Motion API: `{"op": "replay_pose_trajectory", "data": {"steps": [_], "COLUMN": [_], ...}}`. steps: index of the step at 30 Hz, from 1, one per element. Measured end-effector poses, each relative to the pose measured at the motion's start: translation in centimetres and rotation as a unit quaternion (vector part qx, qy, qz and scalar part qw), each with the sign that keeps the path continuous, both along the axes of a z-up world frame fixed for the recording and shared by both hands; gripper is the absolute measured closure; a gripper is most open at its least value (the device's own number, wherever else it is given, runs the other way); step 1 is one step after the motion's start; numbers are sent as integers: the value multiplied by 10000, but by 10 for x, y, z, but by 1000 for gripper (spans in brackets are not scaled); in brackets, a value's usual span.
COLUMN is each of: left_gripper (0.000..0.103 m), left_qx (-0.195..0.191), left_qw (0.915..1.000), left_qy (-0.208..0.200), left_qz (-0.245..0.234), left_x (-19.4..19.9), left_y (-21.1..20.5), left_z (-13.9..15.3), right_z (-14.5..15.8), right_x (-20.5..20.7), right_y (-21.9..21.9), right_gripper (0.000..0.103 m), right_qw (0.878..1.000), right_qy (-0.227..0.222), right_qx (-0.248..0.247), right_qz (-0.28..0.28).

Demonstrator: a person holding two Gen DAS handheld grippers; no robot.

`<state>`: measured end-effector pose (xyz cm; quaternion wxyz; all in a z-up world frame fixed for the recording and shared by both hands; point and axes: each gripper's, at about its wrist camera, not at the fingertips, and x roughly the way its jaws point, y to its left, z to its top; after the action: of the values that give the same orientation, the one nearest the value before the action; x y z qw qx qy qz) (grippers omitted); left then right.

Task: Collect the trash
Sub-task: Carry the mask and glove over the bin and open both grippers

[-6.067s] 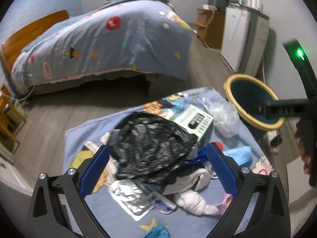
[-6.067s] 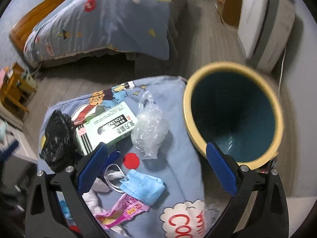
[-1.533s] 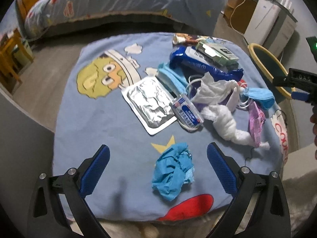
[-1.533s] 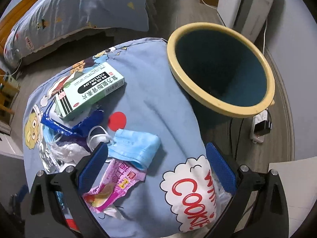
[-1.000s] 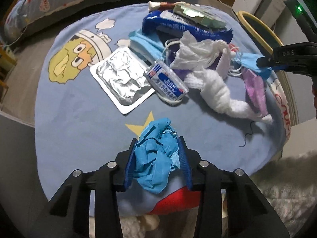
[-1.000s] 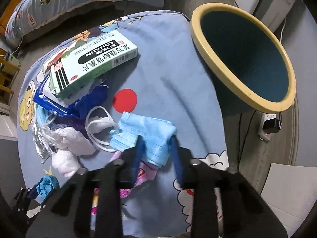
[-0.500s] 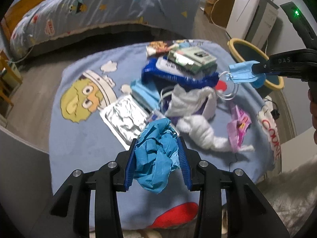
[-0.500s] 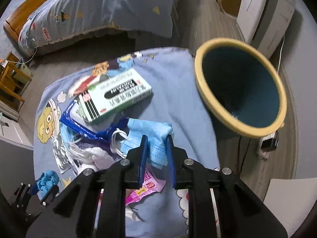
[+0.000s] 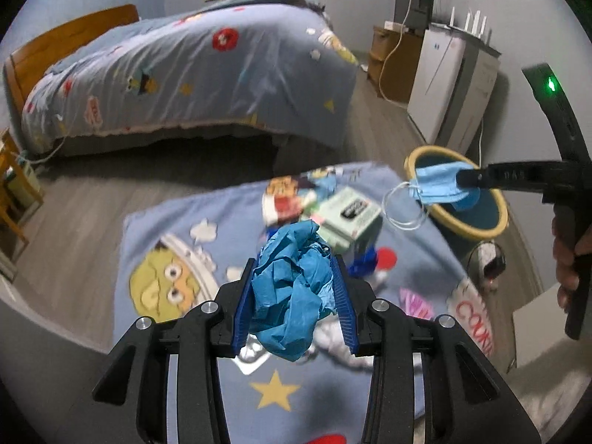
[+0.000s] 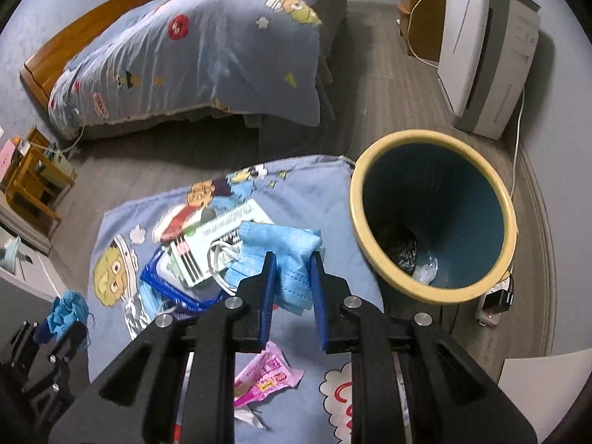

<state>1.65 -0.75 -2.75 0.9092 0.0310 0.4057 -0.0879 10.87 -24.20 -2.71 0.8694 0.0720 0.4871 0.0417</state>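
My left gripper [image 9: 293,296] is shut on a crumpled blue paper wad [image 9: 292,288] and holds it above the blue cartoon cloth [image 9: 177,244]. My right gripper [image 10: 292,288] is shut on a light blue face mask [image 10: 285,248] and holds it above the cloth, just left of the yellow-rimmed teal bin [image 10: 433,222]. In the left wrist view the mask [image 9: 436,185] hangs in front of the bin [image 9: 466,222], its loops dangling. The bin holds a black bag and clear plastic at its bottom.
On the cloth lie a green-white medicine box [image 10: 218,240], a dark blue wrapper [image 10: 162,281], a foil pack [image 10: 133,314] and a pink wrapper [image 10: 266,377]. A bed [image 10: 192,48] stands behind, a white appliance [image 10: 484,44] at the right, a wooden stand [image 10: 33,177] at the left.
Both grippers closed on their items and lifted. The right one carried the mask up and toward the bin; the left one raised the blue wad off the cloth.
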Motion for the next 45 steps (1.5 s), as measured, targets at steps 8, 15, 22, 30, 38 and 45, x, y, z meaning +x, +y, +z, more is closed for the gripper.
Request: {"op": "replay_pose_trajectory", "data": {"steps": [8,15,22,30,38,45], "left_gripper": [62,62,62,62,62,62], "left_qx": [30,26,-26,48,37,90], "left_qw": [9991,9976,9954,9910,9856,9788], "left_qy": [-306,-393,-308,-243,-61,120], "left_qz": [-276,-562,-904,-1319,-1690,-2045], "left_x": [35,62,85,101,115,124], "left_y": [-28,-60,-96,-138,-178,-218], "left_z": [25,32,22,6,-17,-42], "right_z": [17,13,-6,-23,-45,-64], "right_x": [16,30,50,66,71,69], "right_y": [-32,-50,-79,-113,-148,-181], "right_gripper": [85,85,85,85,85,85], "right_qw": [9994,9992,9987,9971,9944,9897], "right_qy": [-252,-254,-85,59,297,528], "right_qx": [92,-20,-158,-196,-238,-188], "right_qz": [-217,-315,-483,-735,-990,-1319]}}
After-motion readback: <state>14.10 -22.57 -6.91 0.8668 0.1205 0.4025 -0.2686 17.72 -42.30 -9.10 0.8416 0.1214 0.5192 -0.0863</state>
